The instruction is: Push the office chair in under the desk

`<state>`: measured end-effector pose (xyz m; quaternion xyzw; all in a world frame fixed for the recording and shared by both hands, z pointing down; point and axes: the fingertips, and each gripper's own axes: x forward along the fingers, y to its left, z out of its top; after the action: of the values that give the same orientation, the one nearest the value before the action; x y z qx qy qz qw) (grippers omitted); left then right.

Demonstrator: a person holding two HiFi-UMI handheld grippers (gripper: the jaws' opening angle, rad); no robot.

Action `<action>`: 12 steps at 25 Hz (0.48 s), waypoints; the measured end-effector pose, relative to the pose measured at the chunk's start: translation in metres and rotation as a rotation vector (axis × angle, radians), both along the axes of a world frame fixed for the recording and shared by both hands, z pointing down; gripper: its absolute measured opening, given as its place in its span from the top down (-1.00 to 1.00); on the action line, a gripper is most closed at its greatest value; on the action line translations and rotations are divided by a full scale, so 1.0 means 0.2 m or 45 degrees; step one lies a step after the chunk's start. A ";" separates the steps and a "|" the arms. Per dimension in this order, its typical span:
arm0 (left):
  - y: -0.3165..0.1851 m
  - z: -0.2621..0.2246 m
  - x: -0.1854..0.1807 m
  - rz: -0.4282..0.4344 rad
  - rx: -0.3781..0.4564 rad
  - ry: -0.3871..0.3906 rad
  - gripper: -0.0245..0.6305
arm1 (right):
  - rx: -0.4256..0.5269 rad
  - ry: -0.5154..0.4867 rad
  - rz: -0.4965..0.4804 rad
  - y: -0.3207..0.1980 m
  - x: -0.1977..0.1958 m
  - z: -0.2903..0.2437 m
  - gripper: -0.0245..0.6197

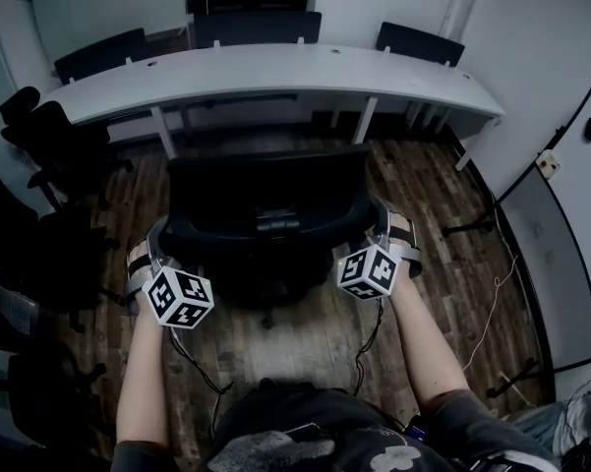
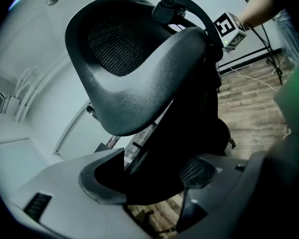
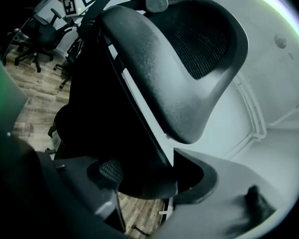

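A black office chair (image 1: 265,205) stands with its back toward me, a little short of the long curved white desk (image 1: 275,67). My left gripper (image 1: 159,239) sits at the left edge of the backrest and my right gripper (image 1: 385,222) at the right edge. In the left gripper view the backrest frame fills the gap of the left gripper (image 2: 149,183), below the mesh headrest (image 2: 134,68). The right gripper view shows the same for the right gripper (image 3: 149,180), with the headrest (image 3: 179,59) above. Each pair of jaws stands wide and closed on the frame.
Several other black chairs (image 1: 49,165) crowd the left side of the room, and more chairs (image 1: 256,26) stand behind the desk. White desk legs (image 1: 162,131) rise ahead of the chair. A thin cable (image 1: 492,298) trails over the wood floor at the right, near the wall.
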<state>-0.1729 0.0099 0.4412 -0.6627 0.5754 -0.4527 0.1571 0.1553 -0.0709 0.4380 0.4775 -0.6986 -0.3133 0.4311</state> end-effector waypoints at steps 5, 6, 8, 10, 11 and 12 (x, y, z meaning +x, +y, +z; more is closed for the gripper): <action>-0.08 0.01 -0.04 0.007 -0.041 -0.011 -0.04 | -0.003 0.003 0.000 -0.04 -0.03 0.00 0.04; -0.10 0.01 -0.05 0.008 -0.049 -0.011 -0.04 | -0.005 0.001 0.007 -0.06 -0.04 0.01 0.04; -0.15 0.02 -0.08 0.013 -0.054 -0.009 -0.04 | -0.012 -0.003 0.031 -0.09 -0.07 0.01 0.04; -0.21 0.01 -0.13 0.023 -0.053 -0.005 -0.04 | -0.023 0.000 0.054 -0.13 -0.11 0.01 0.04; -0.23 0.02 -0.14 0.028 -0.053 -0.003 -0.04 | -0.026 0.004 0.061 -0.16 -0.12 0.02 0.04; -0.25 0.03 -0.15 0.033 -0.053 -0.001 -0.04 | -0.028 0.007 0.064 -0.17 -0.12 0.03 0.04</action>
<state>-0.2021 -0.0404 0.4463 -0.6730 0.5573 -0.4628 0.1492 0.1305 -0.1057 0.4432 0.4894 -0.6886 -0.2959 0.4459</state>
